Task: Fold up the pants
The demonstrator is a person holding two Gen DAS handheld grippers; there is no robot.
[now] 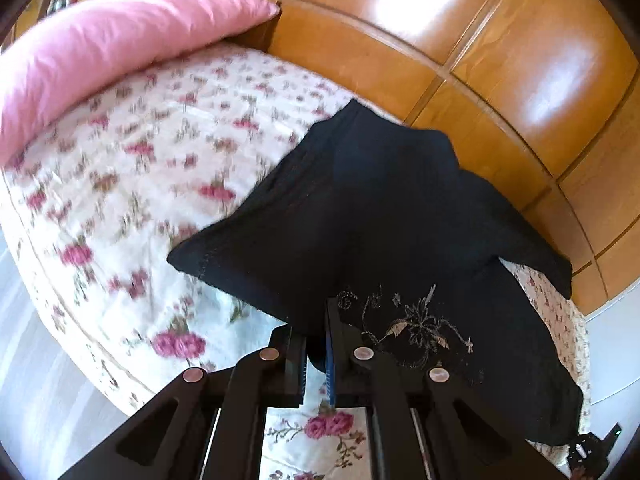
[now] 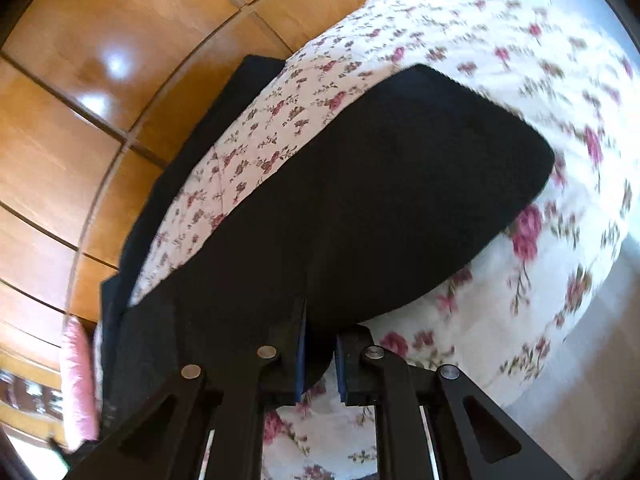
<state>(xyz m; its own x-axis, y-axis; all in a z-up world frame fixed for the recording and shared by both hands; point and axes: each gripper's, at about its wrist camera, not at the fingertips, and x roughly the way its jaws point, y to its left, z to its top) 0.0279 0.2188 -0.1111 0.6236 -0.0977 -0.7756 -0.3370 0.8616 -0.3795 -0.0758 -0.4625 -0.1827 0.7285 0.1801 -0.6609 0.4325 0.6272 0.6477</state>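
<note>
Between the left gripper's (image 1: 317, 354) blue-padded fingers sits a pinched edge of the black fabric pants (image 1: 360, 216), which spread ahead of it over the white rose-printed bedspread (image 1: 132, 168). Likewise the right gripper (image 2: 320, 354) clamps black cloth that stretches forward. Left of the left claw lies a pink pillow (image 1: 112, 48).

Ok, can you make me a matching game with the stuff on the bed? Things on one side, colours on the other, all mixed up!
Things:
1. soft puffy pillow
2. thin fabric pants
3. flowery quilted bedspread
4. shiny wooden wardrobe doors

Colours:
A. black
B. orange-brown
C. pink
D. white with pink roses

Pairs: 1-C, 2-A, 3-D, 4-B
</note>
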